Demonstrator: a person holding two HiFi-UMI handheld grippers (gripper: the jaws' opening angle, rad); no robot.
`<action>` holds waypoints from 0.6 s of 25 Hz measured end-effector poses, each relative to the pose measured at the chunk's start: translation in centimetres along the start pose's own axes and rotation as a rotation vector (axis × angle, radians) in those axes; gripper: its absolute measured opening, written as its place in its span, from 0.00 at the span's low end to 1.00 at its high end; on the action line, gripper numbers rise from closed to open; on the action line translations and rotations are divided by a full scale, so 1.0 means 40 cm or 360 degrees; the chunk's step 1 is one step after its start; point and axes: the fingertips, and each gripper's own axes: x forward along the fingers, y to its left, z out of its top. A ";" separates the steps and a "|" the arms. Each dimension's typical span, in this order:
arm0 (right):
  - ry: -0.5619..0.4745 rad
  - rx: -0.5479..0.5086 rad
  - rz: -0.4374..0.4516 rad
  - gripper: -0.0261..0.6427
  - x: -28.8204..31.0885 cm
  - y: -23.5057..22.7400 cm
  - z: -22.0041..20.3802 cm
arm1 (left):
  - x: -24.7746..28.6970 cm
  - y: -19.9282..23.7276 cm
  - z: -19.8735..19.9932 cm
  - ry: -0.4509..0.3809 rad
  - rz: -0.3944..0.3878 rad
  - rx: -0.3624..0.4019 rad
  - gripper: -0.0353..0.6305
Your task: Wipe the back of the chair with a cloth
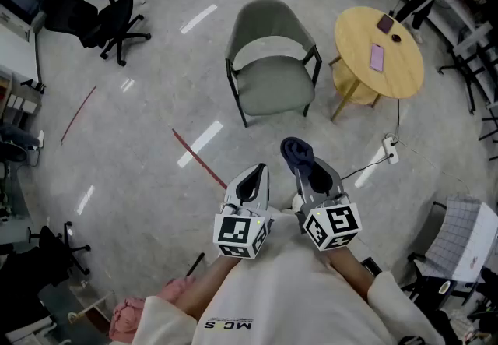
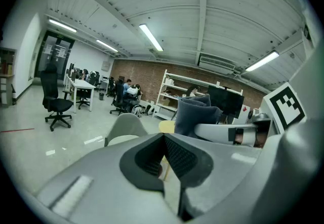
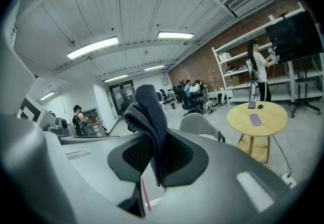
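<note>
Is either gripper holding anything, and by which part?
The right gripper pinches the dark cloth near its lower end; the rest bunches above. The left gripper is shut, empty.

Dark blue cloth [image 1: 297, 153], sage-green chair [image 1: 268, 28], light yellow wooden table [image 1: 362, 36], grey speckled floor [image 1: 156, 106]

Cream sweatshirt [image 1: 288, 306], grey left tongs [image 1: 255, 172], right tongs [image 1: 305, 174]

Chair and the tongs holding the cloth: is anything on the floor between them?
Nothing. In the head view only bare grey floor lies between the chair and the right tongs gripping the dark cloth.
</note>
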 end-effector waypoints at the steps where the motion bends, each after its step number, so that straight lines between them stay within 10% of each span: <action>1: -0.0017 -0.0012 0.0011 0.14 -0.011 -0.035 0.003 | 0.027 -0.034 -0.009 -0.0005 -0.0001 0.0012 0.06; 15: 0.0012 0.0032 0.0201 0.15 -0.104 -0.265 -0.022 | 0.173 -0.250 -0.104 0.0008 0.0131 -0.0007 0.06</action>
